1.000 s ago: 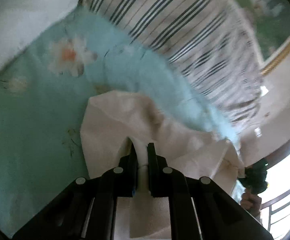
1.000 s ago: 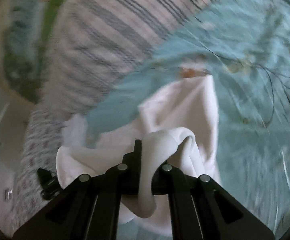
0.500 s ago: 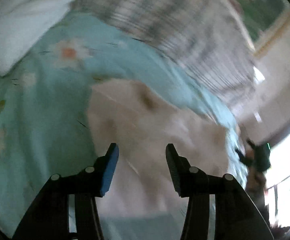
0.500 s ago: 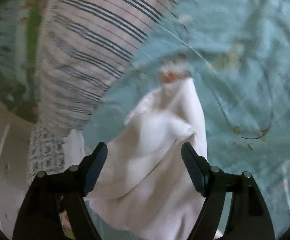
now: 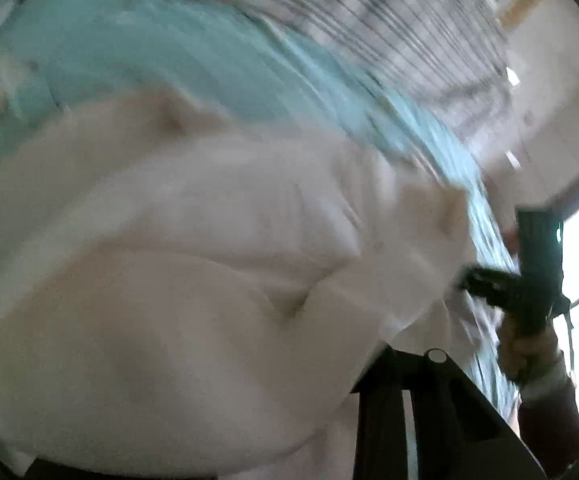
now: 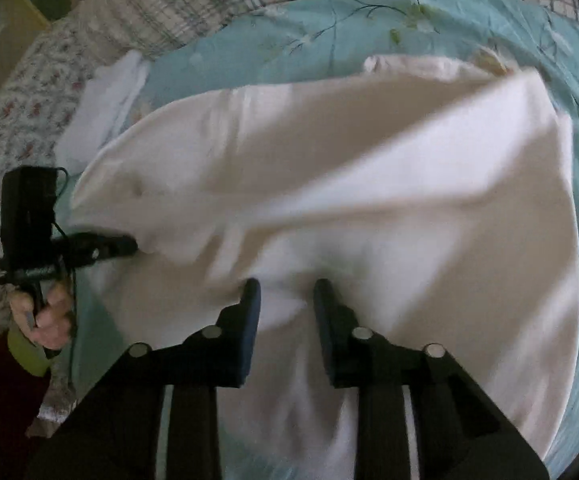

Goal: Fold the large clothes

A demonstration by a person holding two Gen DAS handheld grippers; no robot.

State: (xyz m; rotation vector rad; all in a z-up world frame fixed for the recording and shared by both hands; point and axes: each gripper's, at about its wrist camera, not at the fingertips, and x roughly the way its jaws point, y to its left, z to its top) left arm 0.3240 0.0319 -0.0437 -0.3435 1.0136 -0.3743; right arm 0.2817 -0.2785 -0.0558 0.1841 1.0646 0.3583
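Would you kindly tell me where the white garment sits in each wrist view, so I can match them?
Left wrist: white garment fills the centre and lower left, blurred.
Right wrist: it spans the centre, above the right hand-held gripper.
Shared landmark: the teal floral bedsheet beyond the garment.

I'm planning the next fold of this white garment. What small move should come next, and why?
Probably close the right gripper on the near edge of the white cloth garment. Its fingers stand open with cloth between their tips, nothing pinched. The garment lies spread on the light blue floral bedsheet. The left gripper touches the garment's far side; its state is unclear.
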